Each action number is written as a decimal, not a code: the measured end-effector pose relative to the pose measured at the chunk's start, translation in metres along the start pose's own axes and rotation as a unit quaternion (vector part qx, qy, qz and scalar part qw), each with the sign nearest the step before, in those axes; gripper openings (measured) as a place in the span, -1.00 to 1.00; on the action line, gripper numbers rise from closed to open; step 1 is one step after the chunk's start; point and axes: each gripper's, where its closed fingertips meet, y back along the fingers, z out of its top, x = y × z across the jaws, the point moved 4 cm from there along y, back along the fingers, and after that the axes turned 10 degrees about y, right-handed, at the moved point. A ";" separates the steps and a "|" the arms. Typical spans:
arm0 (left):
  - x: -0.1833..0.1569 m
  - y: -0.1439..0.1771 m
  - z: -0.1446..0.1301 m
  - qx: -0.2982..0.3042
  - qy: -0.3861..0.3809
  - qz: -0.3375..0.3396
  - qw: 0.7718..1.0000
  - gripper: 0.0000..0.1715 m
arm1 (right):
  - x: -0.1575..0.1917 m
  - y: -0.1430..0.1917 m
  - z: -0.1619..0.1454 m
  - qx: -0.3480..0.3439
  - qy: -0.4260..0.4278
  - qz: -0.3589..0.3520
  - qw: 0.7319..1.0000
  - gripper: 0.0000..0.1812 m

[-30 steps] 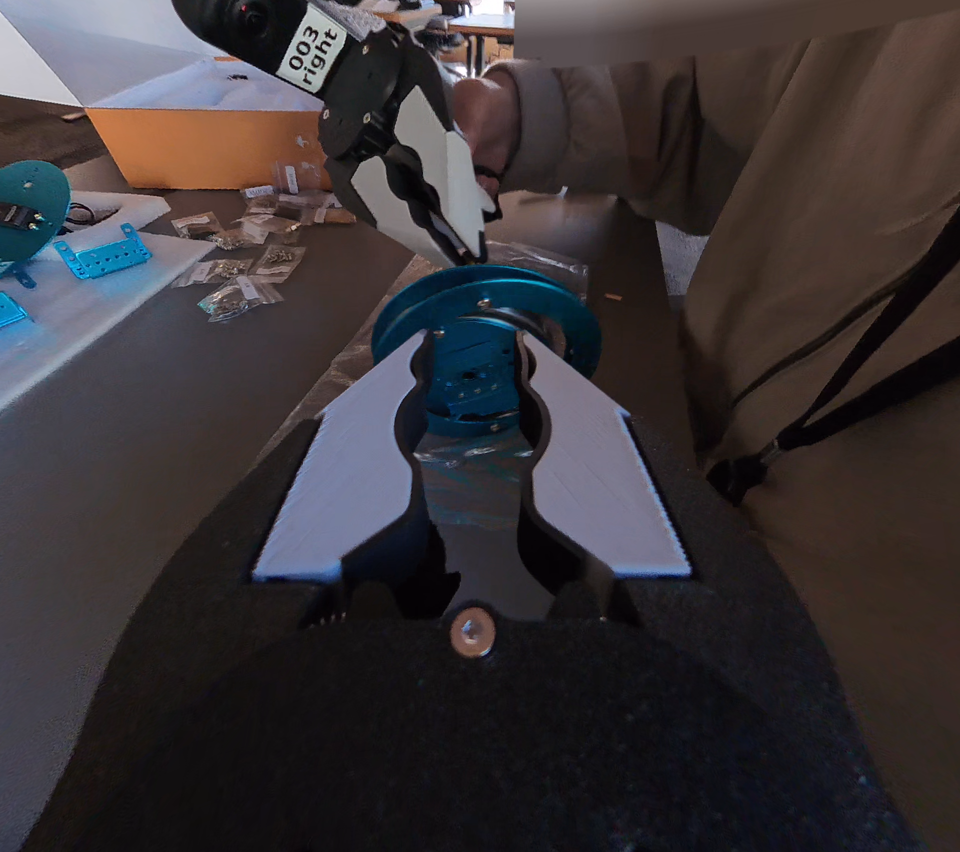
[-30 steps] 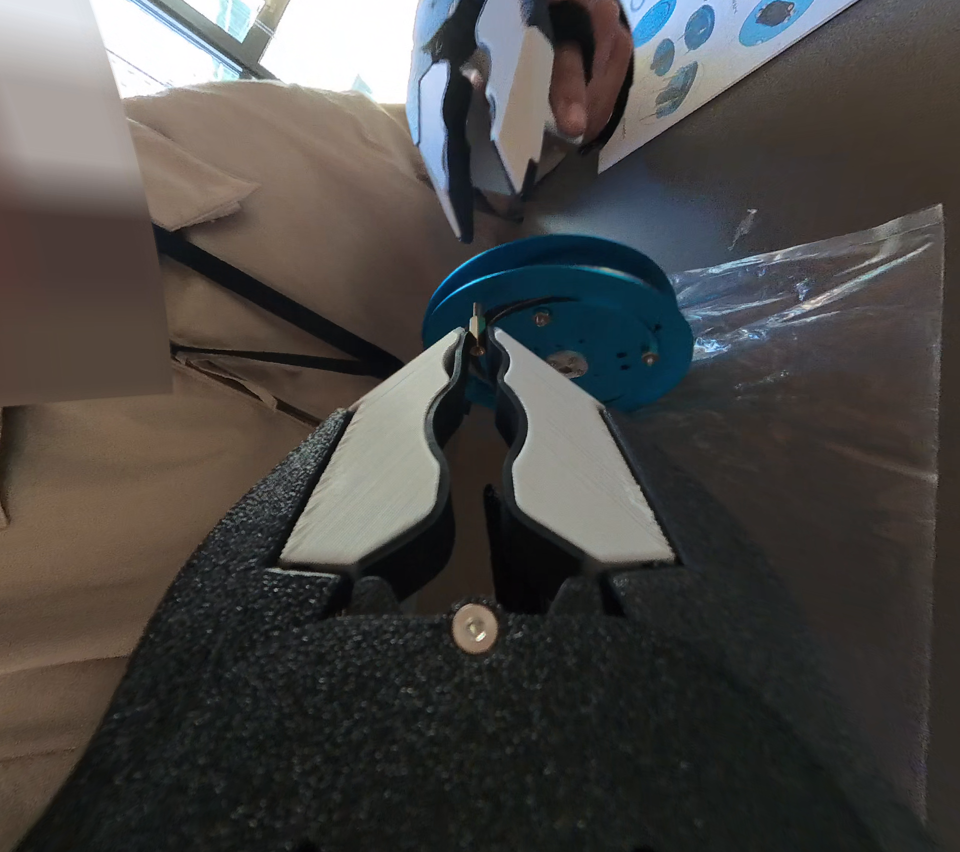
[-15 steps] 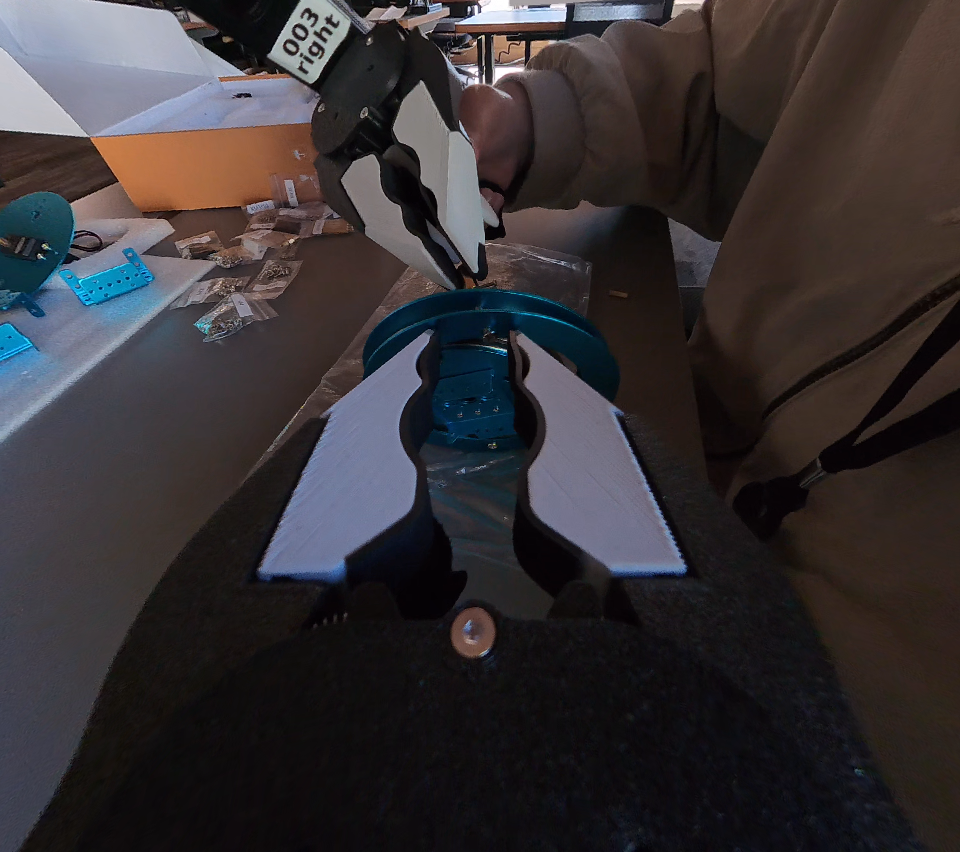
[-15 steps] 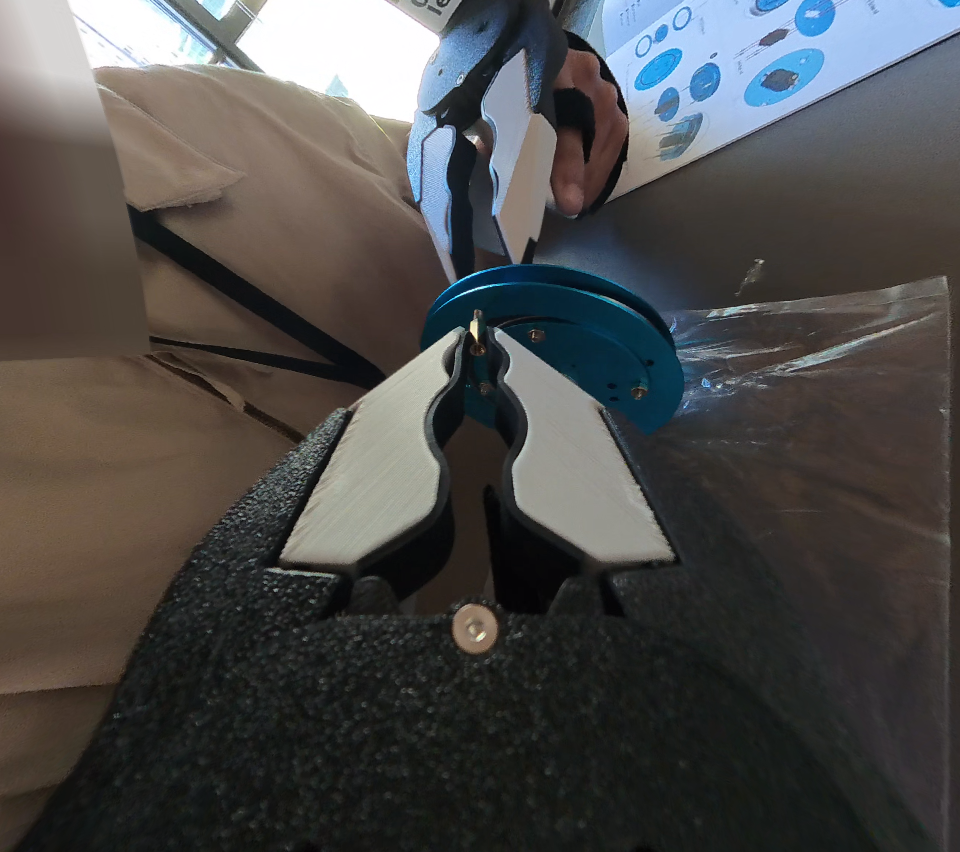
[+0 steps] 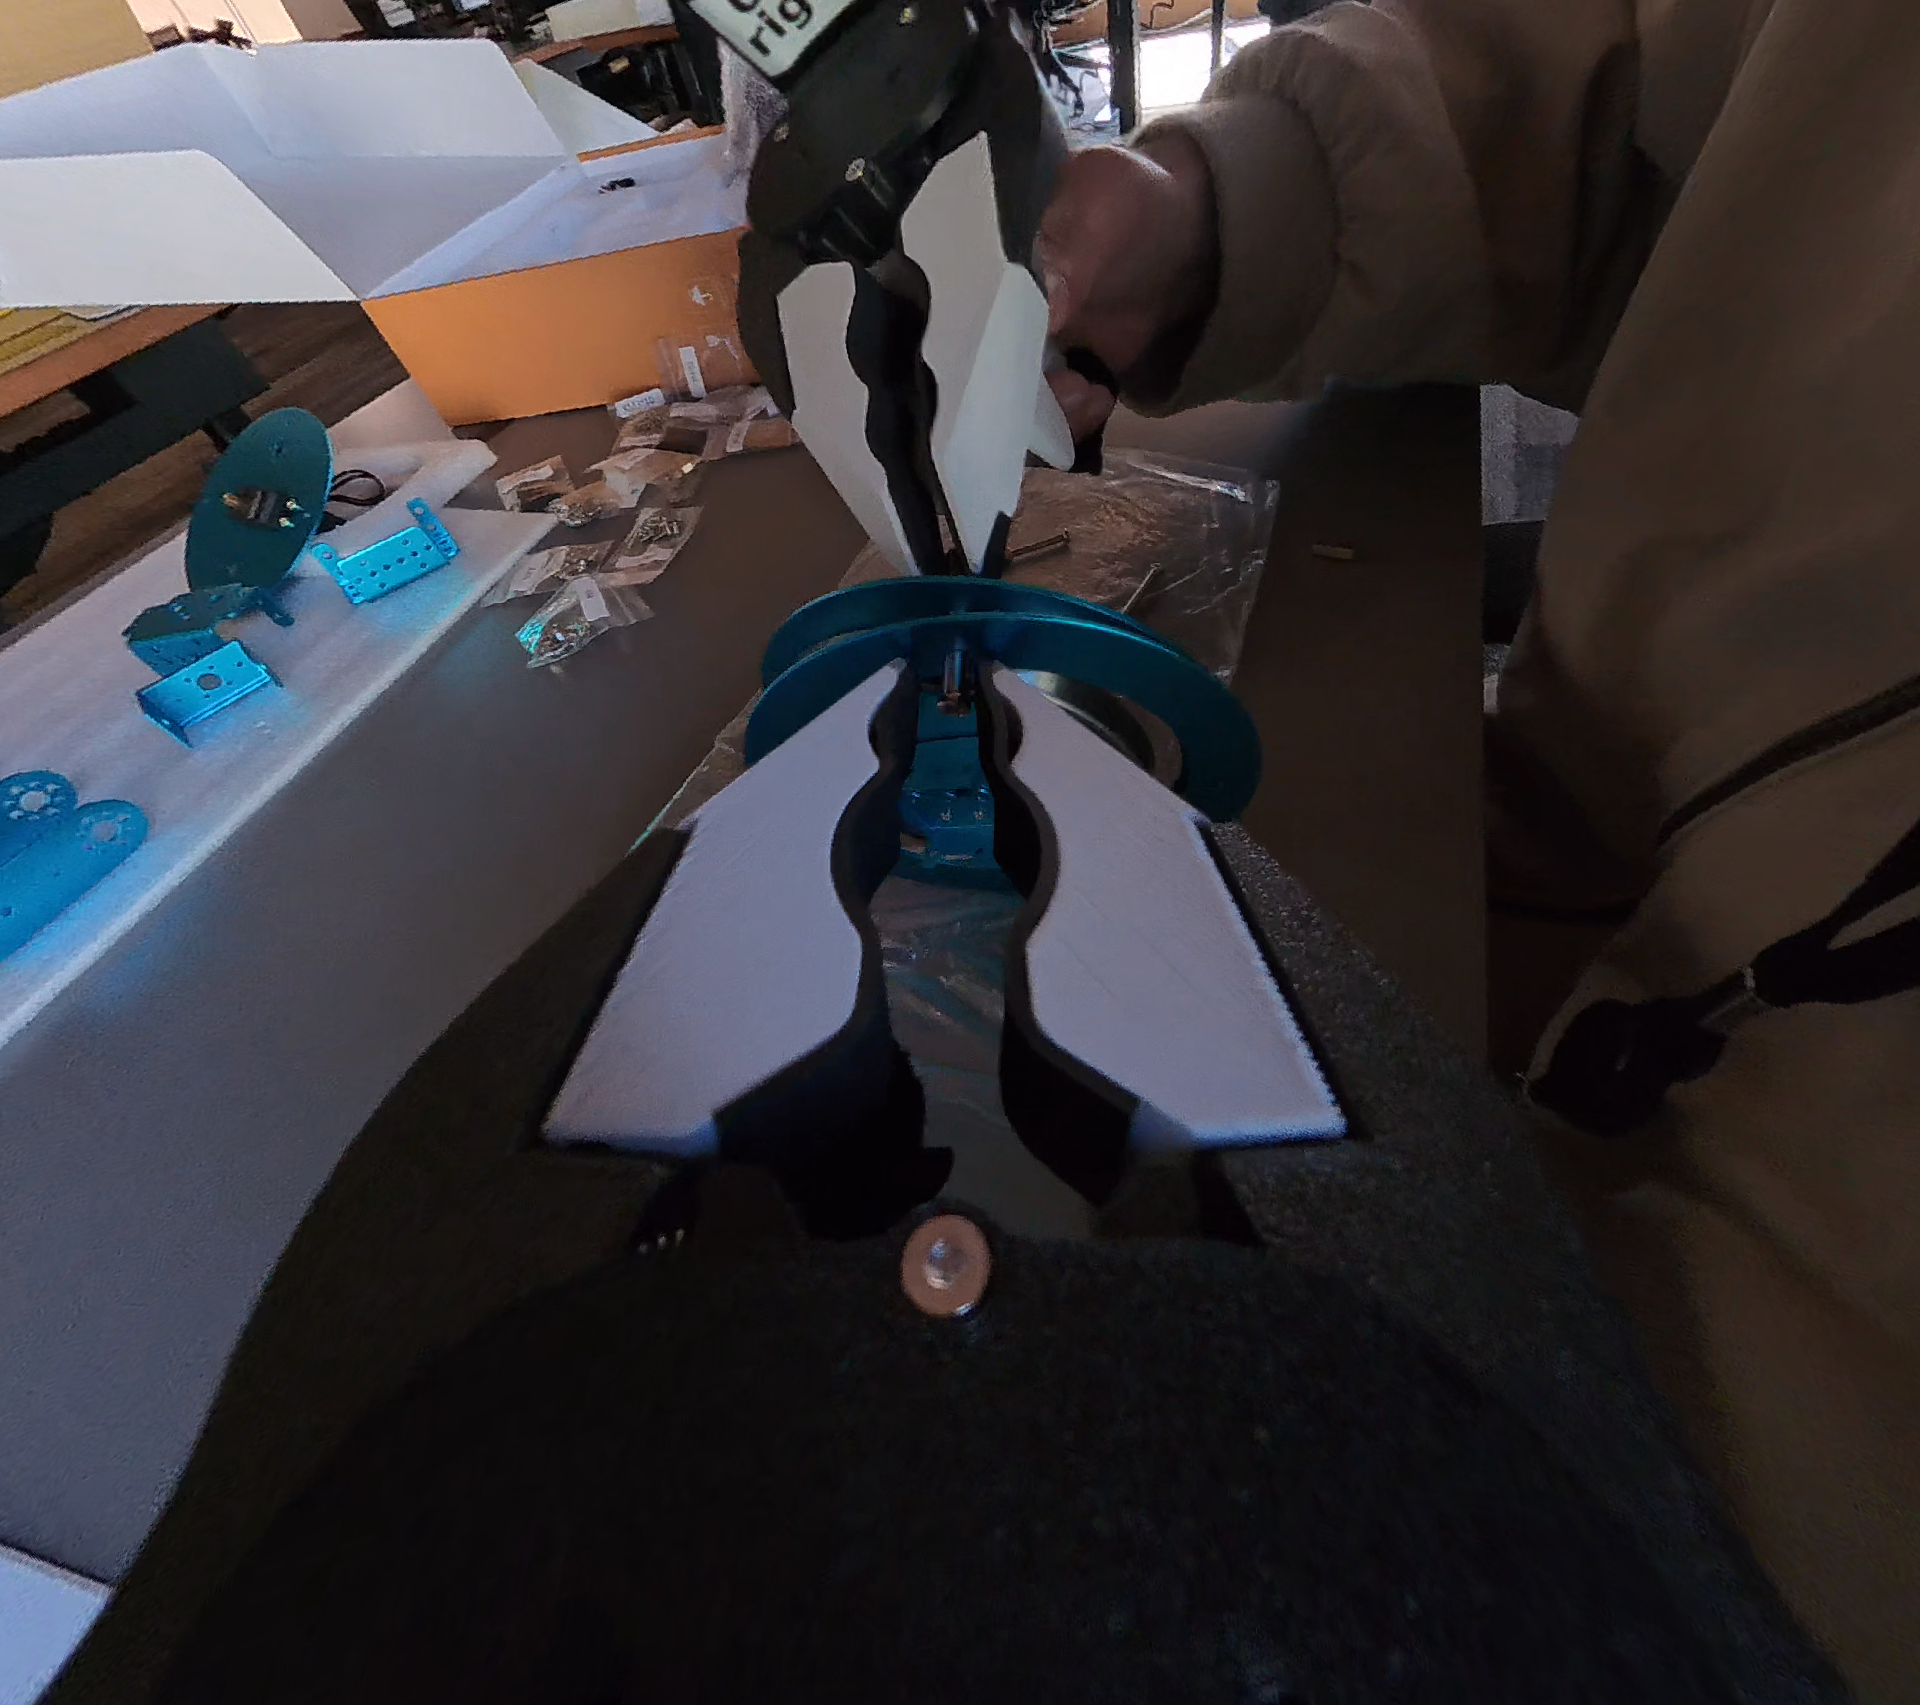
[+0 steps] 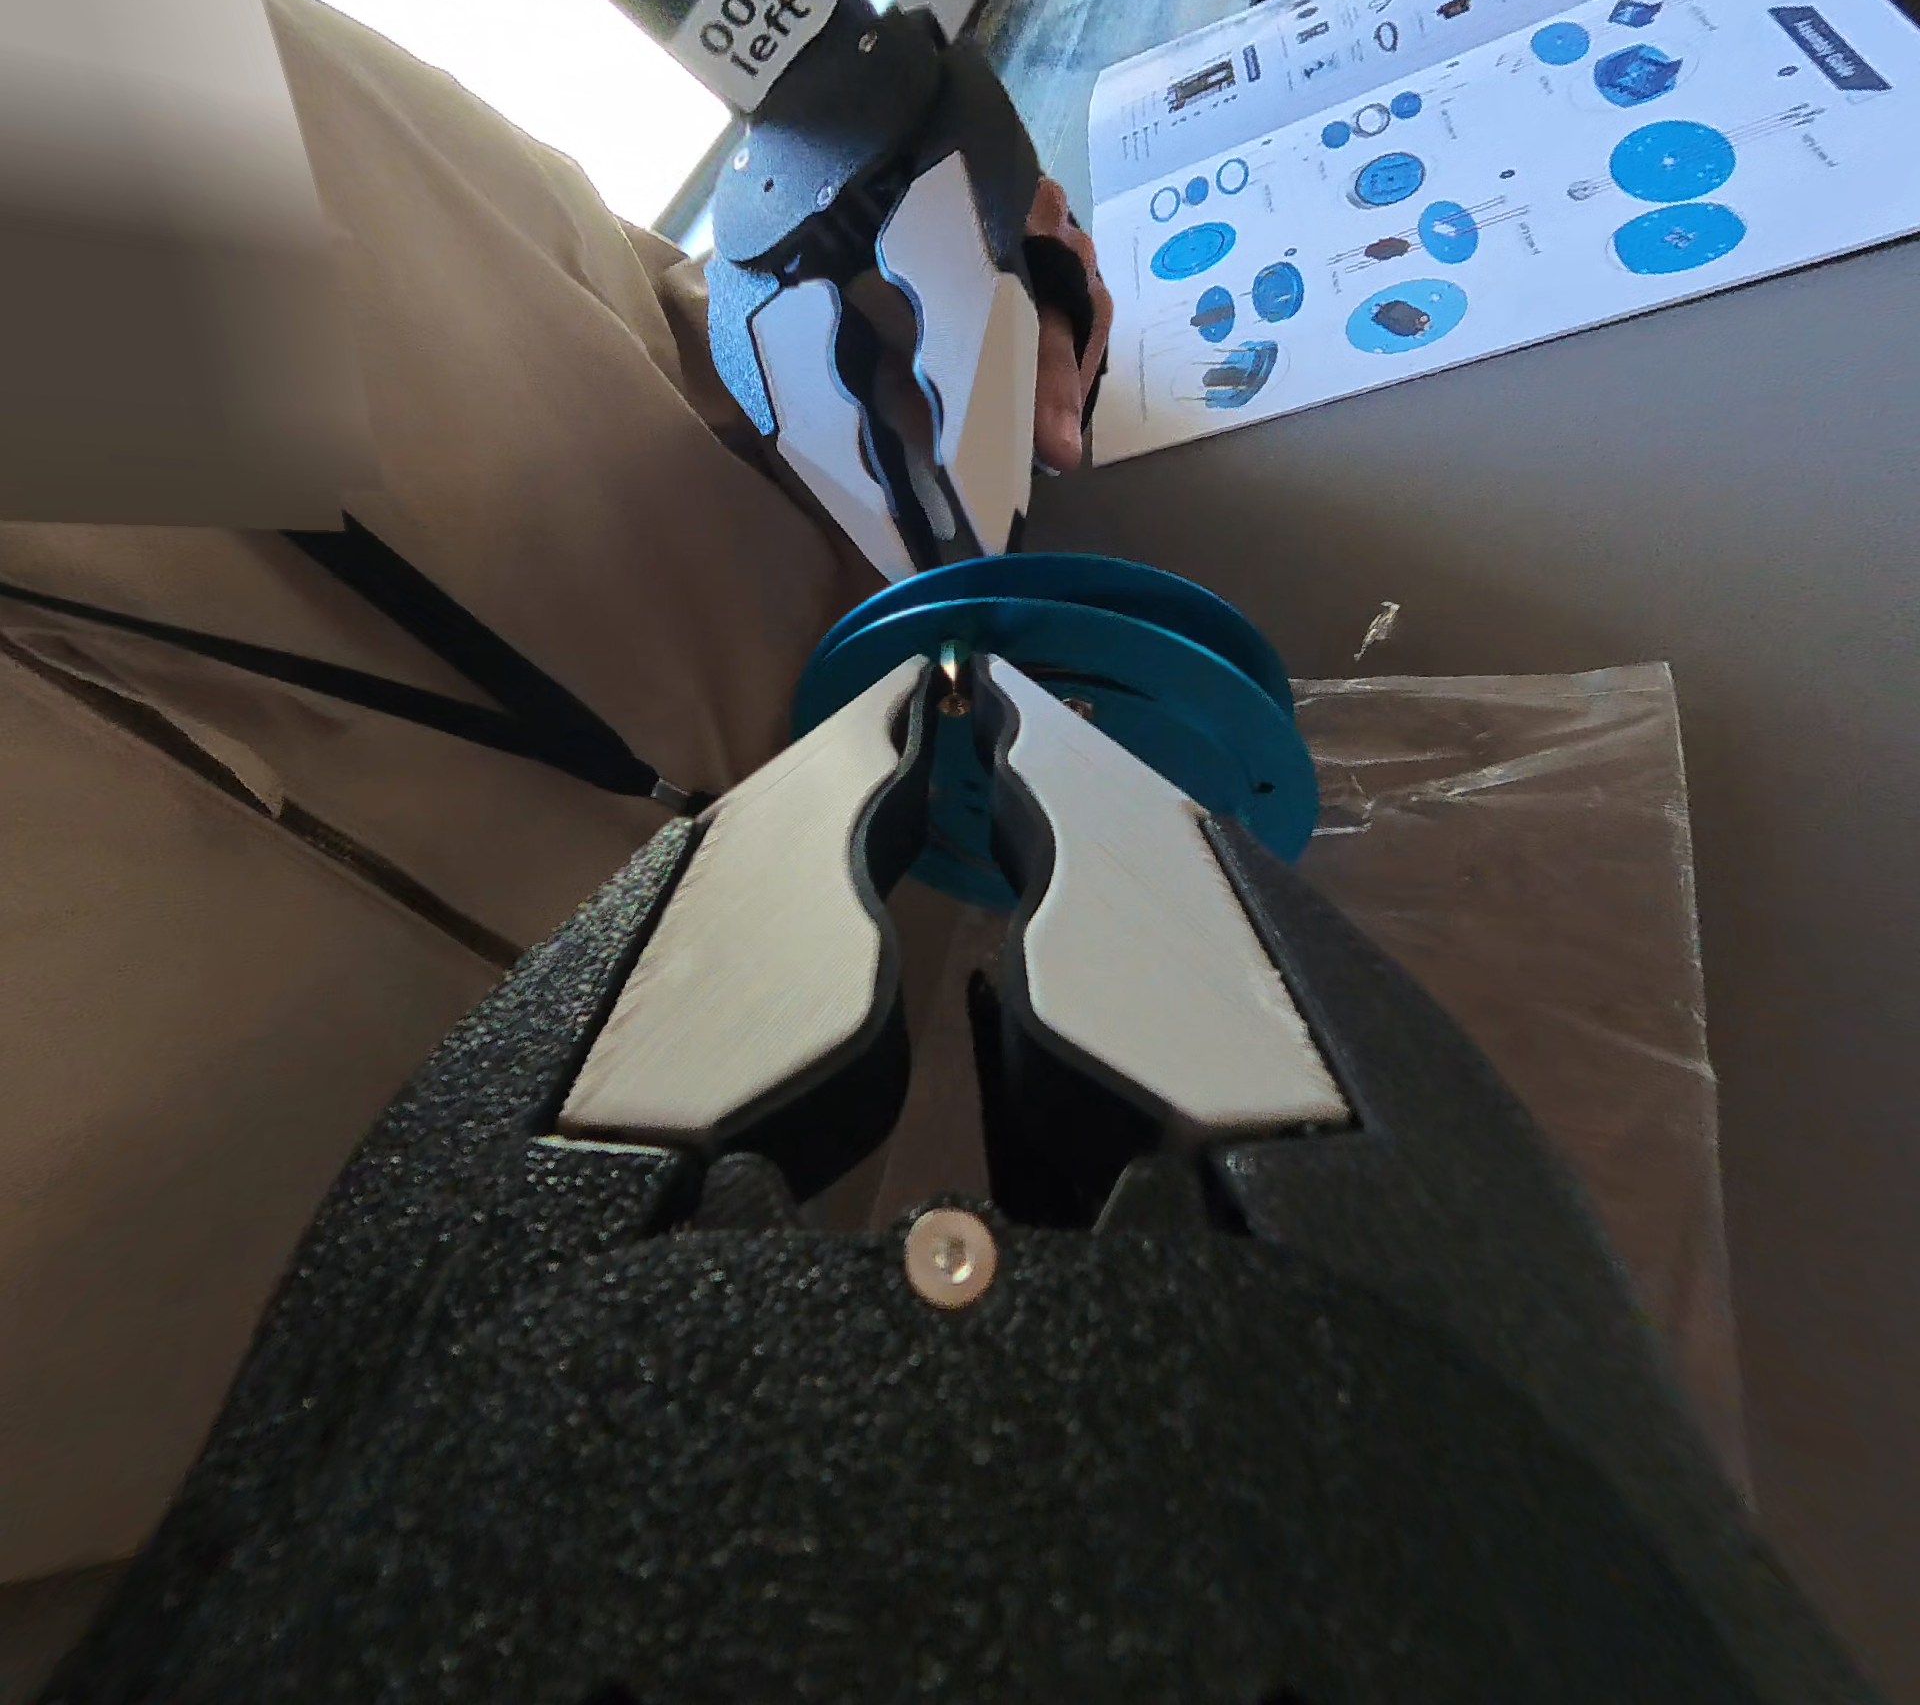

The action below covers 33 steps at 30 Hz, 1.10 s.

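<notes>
— so where's the wheel (image 5: 1122, 699)?
— on a plastic bag (image 6: 1507, 845) near the table's front edge. left gripper (image 5: 948, 687) nips a small post between its discs.
— right gripper (image 6: 954, 681)?
— pinching a brass standoff (image 6: 949, 656) at the rim. metal: stiff, probably slick; hold the posts.

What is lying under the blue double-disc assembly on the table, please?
A clear plastic bag lies flat on the dark table under the blue double-disc assembly. Whatever sits directly beneath the discs is covered by the discs and fingers.
</notes>
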 end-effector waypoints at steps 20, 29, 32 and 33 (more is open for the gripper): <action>-0.004 0.000 -0.003 0.157 -0.329 0.151 0.919 -0.96 | 0.002 -0.010 0.008 0.044 0.030 -0.062 0.997 -0.95; -0.004 -0.002 -0.001 0.148 -0.332 0.134 0.922 -0.97 | 0.027 -0.010 -0.001 0.091 0.264 -0.130 0.951 -0.56; -0.004 -0.003 0.000 0.150 -0.334 0.131 0.922 -0.96 | 0.030 -0.015 -0.007 0.152 0.352 -0.195 0.903 -0.47; -0.004 -0.003 0.000 0.150 -0.334 0.129 0.921 -0.97 | 0.031 -0.016 -0.007 0.161 0.391 -0.216 0.880 -0.52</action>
